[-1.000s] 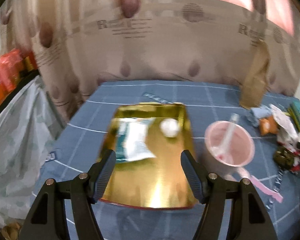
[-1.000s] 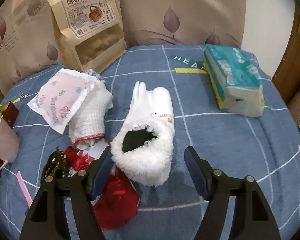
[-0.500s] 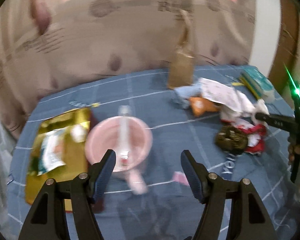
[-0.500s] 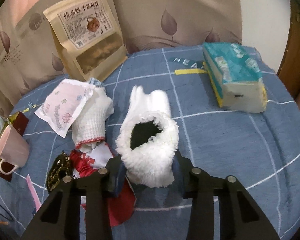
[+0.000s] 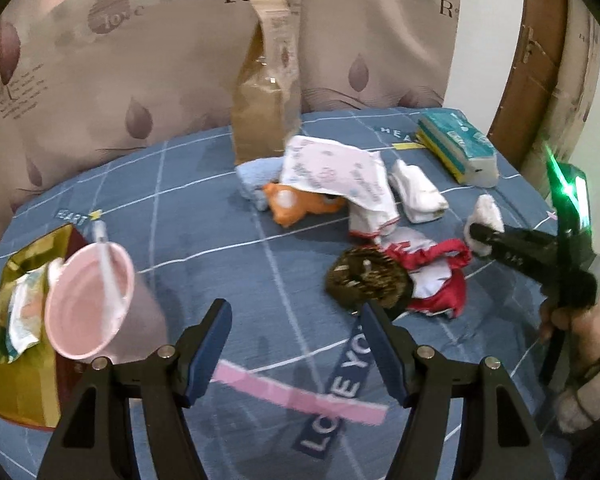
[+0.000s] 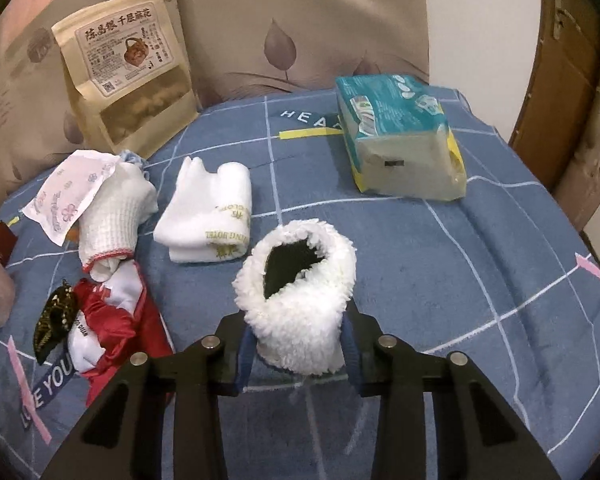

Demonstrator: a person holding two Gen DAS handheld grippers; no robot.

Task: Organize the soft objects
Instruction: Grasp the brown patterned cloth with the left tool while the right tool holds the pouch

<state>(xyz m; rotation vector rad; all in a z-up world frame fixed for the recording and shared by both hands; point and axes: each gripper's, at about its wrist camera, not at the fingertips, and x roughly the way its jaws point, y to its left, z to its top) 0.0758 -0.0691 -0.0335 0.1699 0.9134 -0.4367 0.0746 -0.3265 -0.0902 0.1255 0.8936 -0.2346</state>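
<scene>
- Two grippers work over a bed of blue checked cloth (image 6: 480,208) strewn with soft things; only one has a load.
- The right gripper (image 6: 298,346) has just been closing, and its pads now clench the fleecy white cuff (image 6: 296,296), mouth facing up. Gripping low on the pile probably keeps the limp piece from folding out of the jaws.
- The cuff sits near the front of the bed, just in front of the folded white towel (image 6: 208,216) and well apart from the tissue pack (image 6: 400,140).
- The left gripper (image 5: 296,344) hangs with jaws wide and nothing between them, aimed down at bare cloth between the pink cup (image 5: 90,300) and the red-and-white cloth (image 5: 436,276). It seems ready to help or take the next item.
- The knitted white glove (image 6: 112,216), the dark scrunchie (image 5: 366,278) and the orange plush (image 5: 296,204) lie loose, so most of the sorting appears still ahead.
</scene>
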